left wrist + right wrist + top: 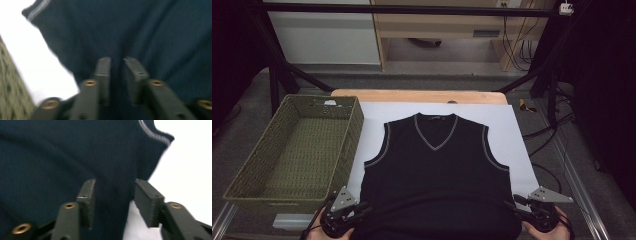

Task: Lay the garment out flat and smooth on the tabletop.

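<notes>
Vest (435, 175) flat on white sheet (519, 145), table centre | basket (287, 150) at 9 o'clock | L gripper (117, 62) jaws slightly apart over hem, 7 o'clock | R gripper (115, 185) jaws apart at vest edge, 5 o'clock

A: What's the rig look like? Bottom corners of the high view, two black handheld grippers, left gripper (343, 216) and right gripper (539, 212), each topped with a grey three-cornered plate with small dark holes.

B: Yep. Up close in the gripper views the jaws are matte black blocks on black arms, with brass-coloured rings at the joints. Black cables loop between them along the bottom edge.
</notes>
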`<control>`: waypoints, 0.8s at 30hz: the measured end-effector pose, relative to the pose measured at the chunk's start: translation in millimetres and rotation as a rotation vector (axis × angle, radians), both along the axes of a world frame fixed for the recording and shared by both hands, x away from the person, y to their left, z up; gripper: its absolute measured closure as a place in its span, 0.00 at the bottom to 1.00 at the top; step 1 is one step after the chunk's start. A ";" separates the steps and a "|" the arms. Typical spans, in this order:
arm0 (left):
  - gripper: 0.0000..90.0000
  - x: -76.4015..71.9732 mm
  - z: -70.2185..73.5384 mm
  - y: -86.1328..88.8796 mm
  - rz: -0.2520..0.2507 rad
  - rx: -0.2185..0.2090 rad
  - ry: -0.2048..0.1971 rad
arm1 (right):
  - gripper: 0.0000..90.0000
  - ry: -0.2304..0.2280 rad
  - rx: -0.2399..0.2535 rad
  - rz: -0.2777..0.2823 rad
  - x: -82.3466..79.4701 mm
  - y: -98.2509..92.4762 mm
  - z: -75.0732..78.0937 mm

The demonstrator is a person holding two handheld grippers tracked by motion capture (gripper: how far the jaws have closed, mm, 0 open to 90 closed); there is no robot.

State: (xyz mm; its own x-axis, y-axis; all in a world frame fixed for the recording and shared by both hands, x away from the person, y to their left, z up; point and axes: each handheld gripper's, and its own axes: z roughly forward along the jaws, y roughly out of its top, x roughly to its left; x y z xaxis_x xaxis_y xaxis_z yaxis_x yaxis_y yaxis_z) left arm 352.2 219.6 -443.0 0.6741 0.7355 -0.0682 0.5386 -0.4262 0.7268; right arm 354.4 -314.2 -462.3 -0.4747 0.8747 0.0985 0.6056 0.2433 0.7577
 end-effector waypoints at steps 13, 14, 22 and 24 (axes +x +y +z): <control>0.28 41.0 -3.9 -12.1 -0.018 -0.133 -0.034 | 0.18 -0.073 0.056 0.051 46.6 24.8 7.9; 0.26 43.8 -3.7 -12.1 -0.018 -0.139 -0.037 | 0.17 -0.072 0.059 0.051 49.9 26.4 8.3; 0.14 62.5 3.6 -19.5 -0.032 -0.156 -0.072 | 0.14 -0.091 0.057 0.033 67.2 31.3 14.8; 0.12 67.0 5.5 -22.7 -0.038 -0.149 -0.087 | 0.14 -0.100 0.053 0.025 70.8 31.4 17.4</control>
State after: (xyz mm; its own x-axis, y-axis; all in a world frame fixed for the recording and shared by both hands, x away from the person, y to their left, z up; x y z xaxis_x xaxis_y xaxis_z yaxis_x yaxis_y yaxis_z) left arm 419.2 196.9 -437.5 0.7096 0.6952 -0.1144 0.4560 -0.3294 0.8268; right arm 425.1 -282.7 -445.0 -0.5064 0.8571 0.0951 0.5203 0.2157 0.8263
